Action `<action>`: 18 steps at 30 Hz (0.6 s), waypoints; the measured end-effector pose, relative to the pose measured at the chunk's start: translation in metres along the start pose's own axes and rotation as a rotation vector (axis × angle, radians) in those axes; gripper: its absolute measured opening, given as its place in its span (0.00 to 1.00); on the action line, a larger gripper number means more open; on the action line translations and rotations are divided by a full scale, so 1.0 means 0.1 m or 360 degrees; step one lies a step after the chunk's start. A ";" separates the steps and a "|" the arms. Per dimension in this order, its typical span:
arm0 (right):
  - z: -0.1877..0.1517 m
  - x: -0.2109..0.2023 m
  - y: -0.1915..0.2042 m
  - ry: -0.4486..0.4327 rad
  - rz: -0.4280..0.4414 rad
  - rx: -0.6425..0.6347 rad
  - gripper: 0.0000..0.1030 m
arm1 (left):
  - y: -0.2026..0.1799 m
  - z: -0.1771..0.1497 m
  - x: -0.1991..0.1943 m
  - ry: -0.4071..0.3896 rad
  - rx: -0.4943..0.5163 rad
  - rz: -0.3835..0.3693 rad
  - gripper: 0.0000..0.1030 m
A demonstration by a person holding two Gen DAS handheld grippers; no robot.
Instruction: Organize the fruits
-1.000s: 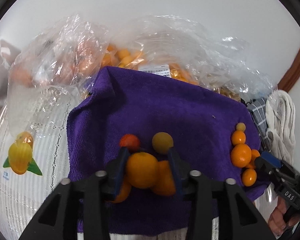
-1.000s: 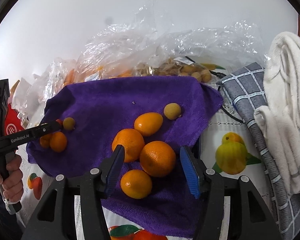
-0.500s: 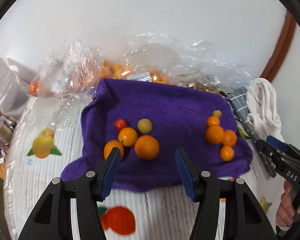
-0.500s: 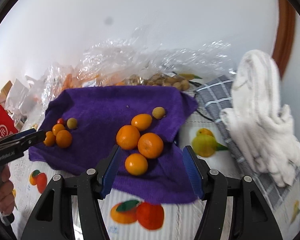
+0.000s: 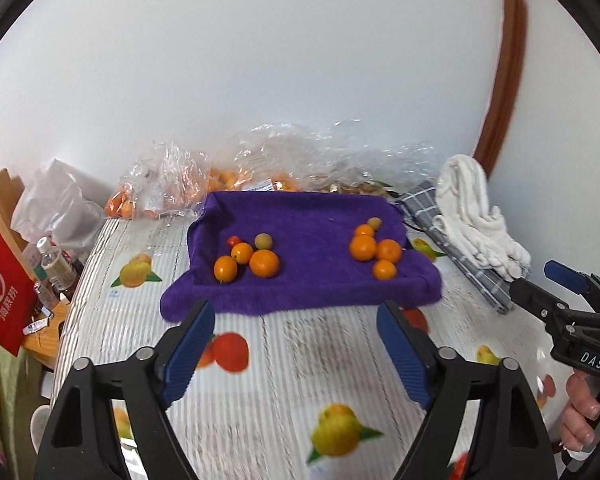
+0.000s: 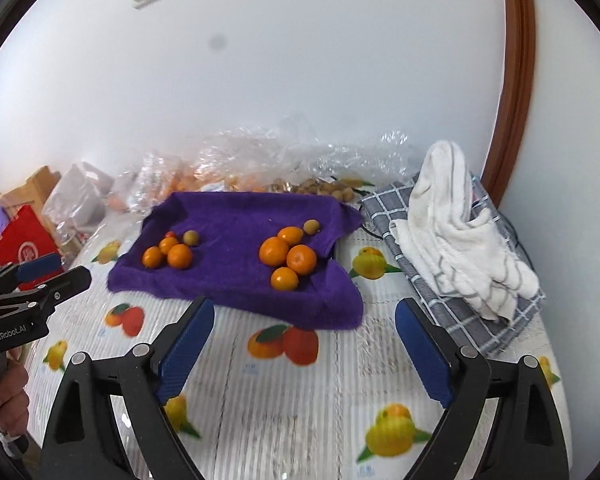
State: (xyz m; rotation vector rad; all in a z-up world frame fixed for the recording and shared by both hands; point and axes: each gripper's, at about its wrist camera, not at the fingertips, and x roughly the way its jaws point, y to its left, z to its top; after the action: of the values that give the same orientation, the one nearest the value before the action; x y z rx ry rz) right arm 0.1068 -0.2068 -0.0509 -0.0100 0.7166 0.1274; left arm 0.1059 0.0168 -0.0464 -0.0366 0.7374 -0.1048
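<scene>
A purple towel (image 5: 308, 280) (image 6: 236, 276) lies on the fruit-print tablecloth. It bears two clusters of fruit. The left cluster (image 5: 252, 260) (image 6: 170, 254) has oranges, a small red fruit and a greenish-yellow one. The right cluster (image 5: 374, 250) (image 6: 288, 258) has oranges and a yellowish fruit at its far end. My left gripper (image 5: 296, 340) is open and empty, well back from the towel's near edge. My right gripper (image 6: 304, 340) is open and empty, also in front of the towel.
Clear plastic bags of fruit (image 5: 228, 176) (image 6: 268, 164) lie behind the towel against the white wall. A white towel (image 6: 456, 224) on a grey checked cloth (image 6: 460, 320) lies at the right. A red bag (image 5: 4, 284), bottles and a white bag sit off the table's left edge.
Both grippers have pulled back and up from the towel. The left gripper let go of the orange it held, now lying in the left cluster. Both stand open.
</scene>
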 end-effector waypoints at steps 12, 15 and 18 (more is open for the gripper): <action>-0.42 -0.73 -0.13 -0.0082 -0.0046 0.0111 1.00 | -0.17 -0.38 -0.70 -0.0123 -0.0027 0.0016 0.92; -0.49 -0.85 -0.13 -0.0111 -0.0051 0.0107 1.00 | -0.17 -0.43 -0.82 -0.0142 -0.0055 0.0025 0.92; -0.54 -0.95 -0.12 -0.0135 -0.0061 0.0088 1.00 | -0.17 -0.47 -0.91 -0.0179 -0.0060 0.0025 0.92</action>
State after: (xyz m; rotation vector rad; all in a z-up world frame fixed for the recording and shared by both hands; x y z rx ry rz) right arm 0.0018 -0.2321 -0.0294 0.0341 0.6348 0.0710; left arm 0.0059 0.0097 -0.0192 -0.0721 0.6273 -0.0730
